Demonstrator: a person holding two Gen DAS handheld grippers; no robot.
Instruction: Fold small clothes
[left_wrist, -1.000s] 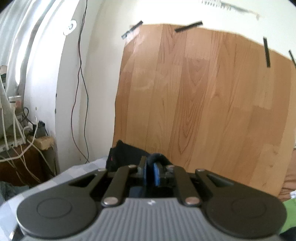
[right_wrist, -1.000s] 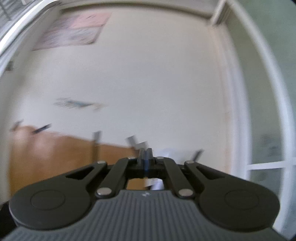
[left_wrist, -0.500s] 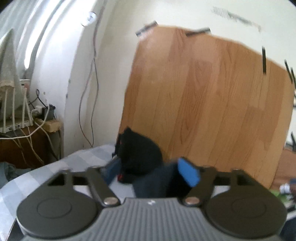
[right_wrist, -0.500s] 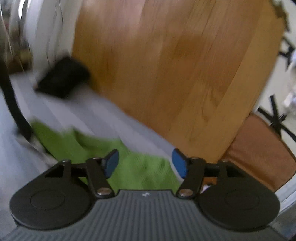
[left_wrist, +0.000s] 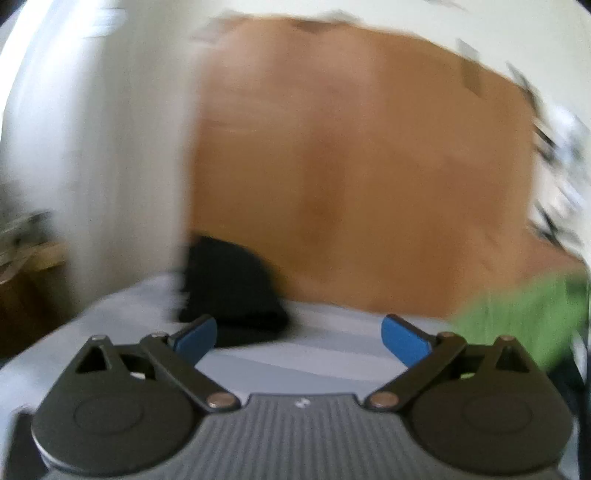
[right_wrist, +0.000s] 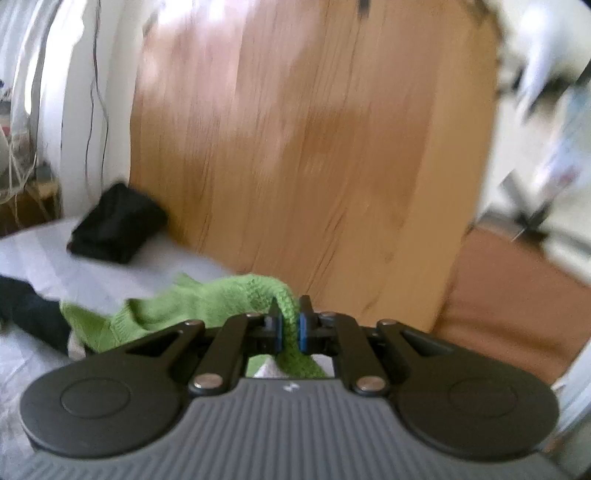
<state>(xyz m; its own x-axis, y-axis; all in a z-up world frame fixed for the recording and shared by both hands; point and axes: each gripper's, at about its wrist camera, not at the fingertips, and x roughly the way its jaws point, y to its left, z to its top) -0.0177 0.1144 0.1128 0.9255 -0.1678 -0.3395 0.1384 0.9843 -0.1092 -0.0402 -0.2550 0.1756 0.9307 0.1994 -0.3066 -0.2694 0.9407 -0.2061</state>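
Observation:
My right gripper (right_wrist: 289, 325) is shut on a green knitted garment (right_wrist: 207, 306) and pinches a fold of it just above the pale bed sheet (right_wrist: 110, 273). The rest of the garment trails left onto the sheet. In the blurred left wrist view the green garment (left_wrist: 517, 314) is at the right edge. My left gripper (left_wrist: 299, 338) is open and empty above the sheet (left_wrist: 295, 358). A folded black garment (left_wrist: 232, 288) lies just beyond its left finger; it also shows in the right wrist view (right_wrist: 118, 229).
A wooden board (right_wrist: 314, 147) stands upright behind the bed. A dark garment (right_wrist: 33, 314) lies at the left edge beside the green one. White wall, cables and clutter (right_wrist: 22, 147) are at the far left. An orange-brown surface (right_wrist: 517, 302) is at the right.
My left gripper has let go of the dark cloth and opened wide. My right gripper has closed on the green garment and lifted a fold of it.

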